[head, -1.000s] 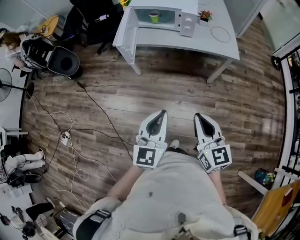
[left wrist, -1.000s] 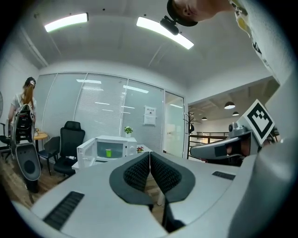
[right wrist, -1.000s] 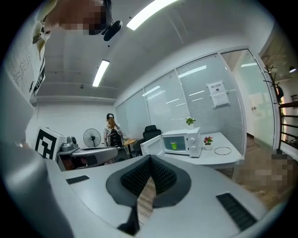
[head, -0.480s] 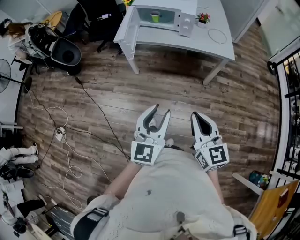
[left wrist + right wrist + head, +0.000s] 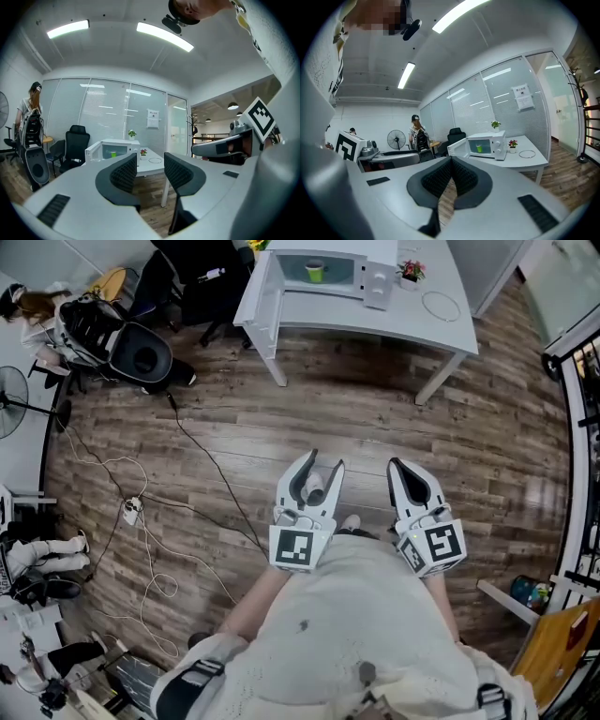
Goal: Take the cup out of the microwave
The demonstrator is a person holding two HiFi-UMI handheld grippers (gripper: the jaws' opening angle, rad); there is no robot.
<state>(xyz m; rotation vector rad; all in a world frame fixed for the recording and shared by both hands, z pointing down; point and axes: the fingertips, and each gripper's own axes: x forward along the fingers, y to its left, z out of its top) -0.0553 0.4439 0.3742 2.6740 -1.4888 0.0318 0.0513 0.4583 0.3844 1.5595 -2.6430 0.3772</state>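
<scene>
The left gripper [image 5: 324,461] has just been opening its jaws. They stand apart with nothing between them. The right gripper [image 5: 395,468] has its jaws together and is empty. Both are held about level, well short of the microwave [image 5: 330,268]. A wide stretch of bare wood floor [image 5: 375,418] lies between them and it. The microwave sits on a white surface [image 5: 375,322]. Its door [image 5: 265,289] is swung open on the left, reaching the surface's left edge. The green cup [image 5: 315,271] stands upright inside the microwave. Just right of the microwave are a small plant [image 5: 410,270] and a ring [image 5: 441,307]. Left of the microwave, off the surface, stands a black chair [image 5: 192,277]. A cable [image 5: 208,468] crosses the floor left of the line to the microwave.
</scene>
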